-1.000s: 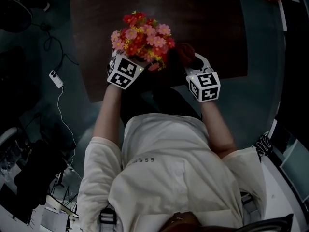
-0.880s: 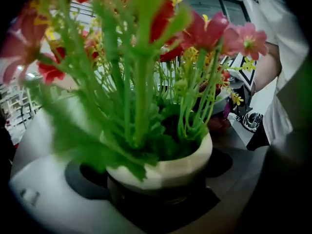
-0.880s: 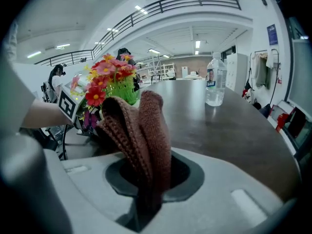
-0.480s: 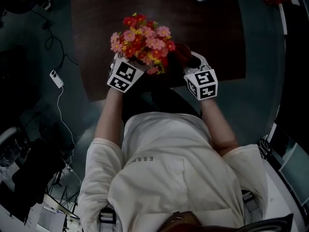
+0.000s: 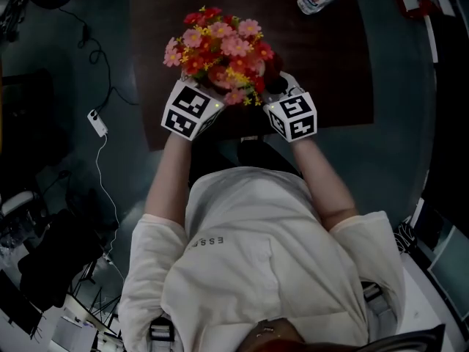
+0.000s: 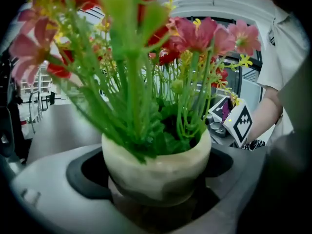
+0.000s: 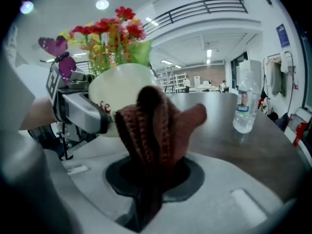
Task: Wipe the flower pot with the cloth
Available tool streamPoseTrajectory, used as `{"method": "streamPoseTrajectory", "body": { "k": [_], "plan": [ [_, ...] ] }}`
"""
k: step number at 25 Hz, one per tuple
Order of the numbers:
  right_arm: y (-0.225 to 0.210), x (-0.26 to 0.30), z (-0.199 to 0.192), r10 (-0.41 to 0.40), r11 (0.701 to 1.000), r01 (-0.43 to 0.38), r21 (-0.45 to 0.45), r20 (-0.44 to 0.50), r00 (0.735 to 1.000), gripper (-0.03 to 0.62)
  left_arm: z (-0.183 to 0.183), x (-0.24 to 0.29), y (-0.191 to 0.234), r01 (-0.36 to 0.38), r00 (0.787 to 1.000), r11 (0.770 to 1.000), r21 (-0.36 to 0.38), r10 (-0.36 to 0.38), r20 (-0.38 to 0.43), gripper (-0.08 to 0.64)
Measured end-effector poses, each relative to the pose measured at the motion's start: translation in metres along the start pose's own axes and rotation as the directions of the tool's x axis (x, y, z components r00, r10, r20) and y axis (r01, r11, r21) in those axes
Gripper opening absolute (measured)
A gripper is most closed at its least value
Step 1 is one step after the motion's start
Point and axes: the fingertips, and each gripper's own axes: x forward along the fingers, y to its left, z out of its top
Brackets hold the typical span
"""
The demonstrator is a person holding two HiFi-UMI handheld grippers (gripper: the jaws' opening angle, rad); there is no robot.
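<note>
Clamped the cream flower pot [image 6: 156, 167] between the left gripper's [image 5: 194, 107] jaws, near the front edge of the dark table [image 5: 330, 64], flowers [image 5: 220, 46] crowding above. Pinched the brown knitted cloth [image 7: 156, 126] in the right gripper [image 5: 287, 108] — jaws narrow on it, right at the pot's side.

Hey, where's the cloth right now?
The cloth is pinched in the right gripper, right of centre in the head view, just beside the flower pot on its right side.
</note>
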Motion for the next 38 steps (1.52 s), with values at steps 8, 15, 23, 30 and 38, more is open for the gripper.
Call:
{"method": "streamPoseTrajectory", "body": {
  "k": [8, 15, 23, 30, 38],
  "plan": [
    [0.088, 0.011, 0.051, 0.158, 0.984, -0.148, -0.103, 0.096, 0.983, 0.048, 0.037, -0.034, 0.018, -0.022, 0.997, 1.000, -0.022, 0.023, 0.067, 0.566],
    [0.155, 0.020, 0.065, 0.282, 0.952, -0.264, -0.155, 0.117, 0.952, 0.048, 0.050, -0.067, 0.028, -0.027, 0.996, 1.000, -0.006, 0.027, 0.087, 0.566],
    [0.088, 0.020, 0.072, 0.086, 0.996, -0.088, 0.009, 0.146, 0.986, 0.048, 0.062, -0.096, 0.030, 0.055, 0.994, 0.998, 0.038, -0.058, 0.097, 0.566],
    [0.070, 0.009, 0.114, 0.038, 0.997, -0.053, 0.054, 0.241, 0.970, 0.048, 0.080, -0.101, 0.019, 0.137, 0.981, 0.989, 0.059, -0.144, 0.131, 0.566],
    [0.113, -0.002, 0.156, 0.196, 0.978, -0.157, -0.138, 0.348, 0.917, 0.048, 0.102, -0.106, 0.005, 0.216, 0.966, 0.970, 0.114, -0.229, 0.123, 0.566]
  ]
}}
